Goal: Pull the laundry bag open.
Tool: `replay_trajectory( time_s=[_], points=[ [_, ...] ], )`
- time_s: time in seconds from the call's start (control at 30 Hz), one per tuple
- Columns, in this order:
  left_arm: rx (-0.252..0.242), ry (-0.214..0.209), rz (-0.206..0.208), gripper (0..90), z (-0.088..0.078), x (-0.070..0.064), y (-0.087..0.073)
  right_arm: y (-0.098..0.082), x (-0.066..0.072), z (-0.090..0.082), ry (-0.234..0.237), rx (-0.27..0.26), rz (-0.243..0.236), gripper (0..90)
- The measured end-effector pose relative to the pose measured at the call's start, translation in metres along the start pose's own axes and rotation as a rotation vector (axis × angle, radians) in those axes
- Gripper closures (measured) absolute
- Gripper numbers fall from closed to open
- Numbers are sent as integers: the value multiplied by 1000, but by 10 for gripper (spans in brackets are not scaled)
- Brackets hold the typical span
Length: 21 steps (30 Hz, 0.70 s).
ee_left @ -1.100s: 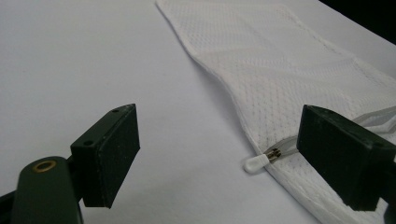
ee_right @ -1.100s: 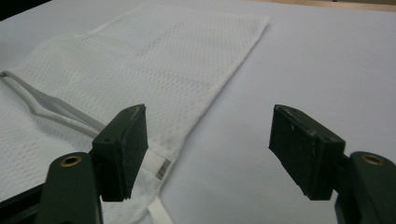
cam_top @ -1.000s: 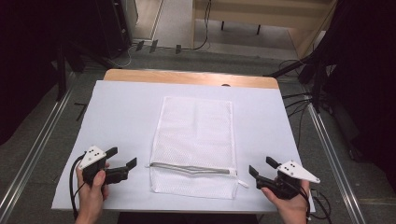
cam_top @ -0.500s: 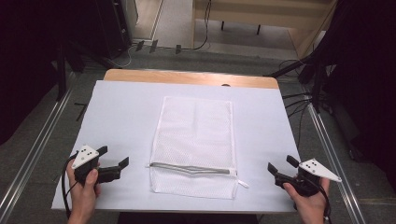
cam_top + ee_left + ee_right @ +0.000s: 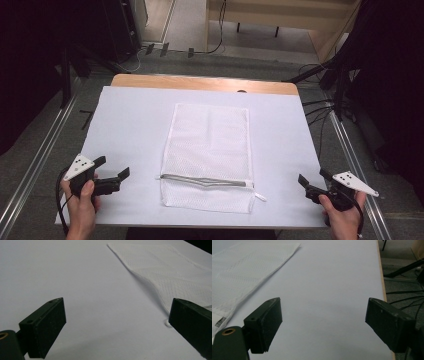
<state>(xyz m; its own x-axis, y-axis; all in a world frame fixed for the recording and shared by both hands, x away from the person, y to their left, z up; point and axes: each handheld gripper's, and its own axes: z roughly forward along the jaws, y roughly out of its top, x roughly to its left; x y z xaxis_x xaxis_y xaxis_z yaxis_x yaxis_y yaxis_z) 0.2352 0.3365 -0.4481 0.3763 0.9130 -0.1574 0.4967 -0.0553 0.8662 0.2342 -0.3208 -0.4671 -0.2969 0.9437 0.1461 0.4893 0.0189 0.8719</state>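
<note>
At the lower left of the high view the left gripper point(image 5: 114, 171) and at the lower right the right gripper point(image 5: 314, 178) both stand wide with nothing between the jaws, having just been opening. Beyond and between them, the white mesh bag point(image 5: 210, 155) lies flat at the centre of the white surface point(image 5: 130, 115), zipper edge nearest, well apart from both.

white table cover point(image 5: 135, 125) | wooden table edge point(image 5: 200, 82) | floor cables point(image 5: 325, 107) | metal rail point(image 5: 35, 165)

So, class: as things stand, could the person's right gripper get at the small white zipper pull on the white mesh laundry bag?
Probably yes. The right gripper stands open beside the white mesh laundry bag, with bare white table cover between it and the zipper pull, which sticks out on that side.
</note>
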Motion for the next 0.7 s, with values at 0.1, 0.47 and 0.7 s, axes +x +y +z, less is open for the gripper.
replay_trajectory(
  time_s=[0.1, 0.47, 0.7],
  points=[
    [-18, 30, -7, 0, -3, 1, 1, -1, -3, -2, -7, -6, 5, 144],
    [-11, 29, 1, 0, -1, 0, 1, -2, -4, -2, -12, -4, 5, 143],
    [-5, 39, 9, 0, 2, -1, 0, -3, -4, -1, -6, 2, 3, 143]
  ],
)
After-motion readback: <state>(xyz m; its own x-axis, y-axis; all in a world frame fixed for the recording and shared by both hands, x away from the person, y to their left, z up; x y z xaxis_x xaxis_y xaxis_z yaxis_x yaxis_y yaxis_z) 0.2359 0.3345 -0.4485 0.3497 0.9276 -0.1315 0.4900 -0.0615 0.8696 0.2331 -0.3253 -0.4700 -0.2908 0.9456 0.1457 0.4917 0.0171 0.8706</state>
